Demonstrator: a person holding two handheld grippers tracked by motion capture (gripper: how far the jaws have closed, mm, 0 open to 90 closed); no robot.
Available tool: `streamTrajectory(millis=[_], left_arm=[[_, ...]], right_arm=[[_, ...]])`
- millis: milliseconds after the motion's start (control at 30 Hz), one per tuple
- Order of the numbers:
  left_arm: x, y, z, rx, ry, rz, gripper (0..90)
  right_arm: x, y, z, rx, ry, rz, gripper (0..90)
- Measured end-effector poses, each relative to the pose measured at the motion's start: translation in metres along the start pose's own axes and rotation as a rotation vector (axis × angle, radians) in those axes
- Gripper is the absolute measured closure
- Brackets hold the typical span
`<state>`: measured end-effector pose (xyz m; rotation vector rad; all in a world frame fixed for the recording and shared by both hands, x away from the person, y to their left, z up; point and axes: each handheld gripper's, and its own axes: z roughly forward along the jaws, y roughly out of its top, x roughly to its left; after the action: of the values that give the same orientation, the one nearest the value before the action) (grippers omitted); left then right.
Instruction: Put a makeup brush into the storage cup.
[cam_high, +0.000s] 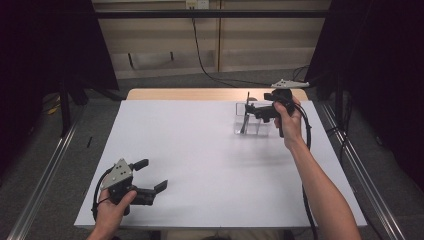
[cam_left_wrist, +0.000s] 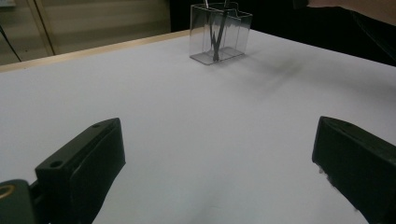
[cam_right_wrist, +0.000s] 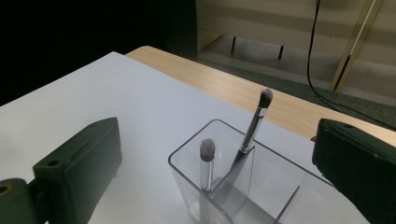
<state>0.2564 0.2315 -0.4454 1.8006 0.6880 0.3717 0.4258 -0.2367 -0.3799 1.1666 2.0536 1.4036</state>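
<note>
1. Table (cam_high: 200, 165): white top with a bare wooden strip along the 12 o'clock edge. Nothing rests on it apart from one container.
2. Right gripper (cam_high: 252, 111): held in the person's right hand at about 1 o'clock on the table, just above the container. Its jaws stand wide apart with nothing between them; in the right gripper view they flank the container's open top.
3. Left gripper (cam_high: 152, 177): held low at about 7 o'clock, well apart from the container. Jaws apart, empty, over bare table.
4. Clear organiser (cam_right_wrist: 243, 186): a transparent, partitioned holder at about 1 o'clock on the table, upright. Contents: two makeup brushes, both in the same corner compartment as far as I can tell.
5. Tall brush (cam_right_wrist: 254, 126): leans toward 1 o'clock, bristle tip up, well above the rim.
6. Short brush (cam_right_wrist: 207, 161): nearly upright, dark rounded head just above the rim.
7. Step in hand, by judgement: either a brush has just been dropped in or one is about to be lifted out. A pick would call for lowering the jaws astride one handle and closing without tipping the holder.
</note>
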Motion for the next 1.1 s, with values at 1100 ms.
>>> streamTrajectory(millis=[1100], left_arm=[[0.004,0.001,-0.008,-0.029,0.018,0.006,2.5]], right_arm=[[0.007,-0.043,-0.042,-0.077,-0.098,0.046,2.4]])
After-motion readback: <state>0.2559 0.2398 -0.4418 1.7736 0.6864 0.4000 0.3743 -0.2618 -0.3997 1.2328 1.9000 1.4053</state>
